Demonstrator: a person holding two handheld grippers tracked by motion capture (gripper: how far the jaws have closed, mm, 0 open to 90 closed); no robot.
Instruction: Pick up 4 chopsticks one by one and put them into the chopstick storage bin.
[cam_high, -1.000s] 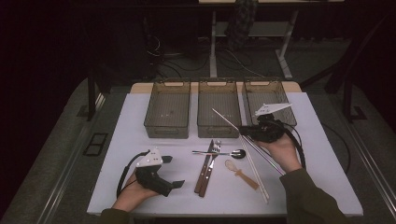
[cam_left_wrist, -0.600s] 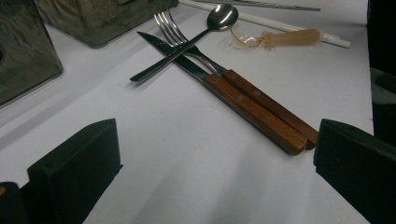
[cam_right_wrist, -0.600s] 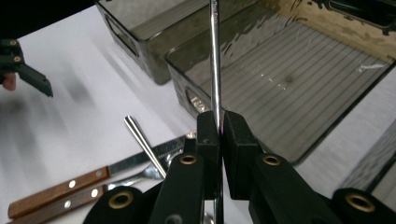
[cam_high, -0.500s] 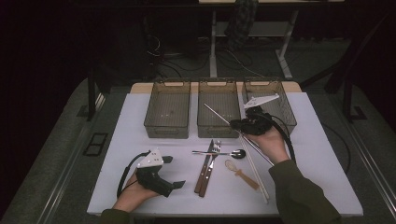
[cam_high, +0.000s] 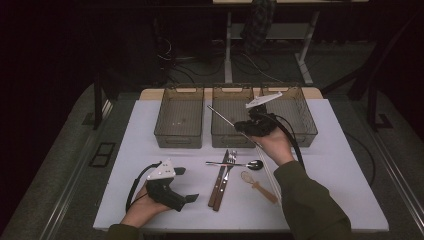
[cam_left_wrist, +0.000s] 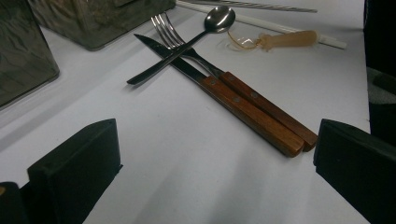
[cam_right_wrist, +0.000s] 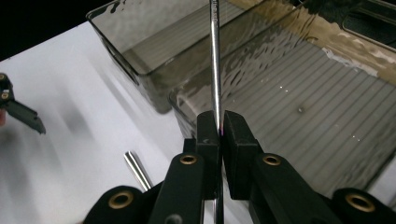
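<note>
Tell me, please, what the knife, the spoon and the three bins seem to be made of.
The knife looks like a dark metal blade with a reddish-brown wooden handle; the grain and small rivets show. The spoon seems polished steel, since its bowl mirrors the light. The bins look like smoky translucent plastic: their ribbed floors show through the walls.

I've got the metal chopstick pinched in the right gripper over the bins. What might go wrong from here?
1. The right gripper is shut on the thin metal chopstick with a narrow pinch, so the smooth rod may pivot or slip.
2. Its long free end reaches over the middle bin; swinging it could knock a bin wall.
3. The spoon lies across the knife and fork, so later picks there may drag a neighbour.
</note>
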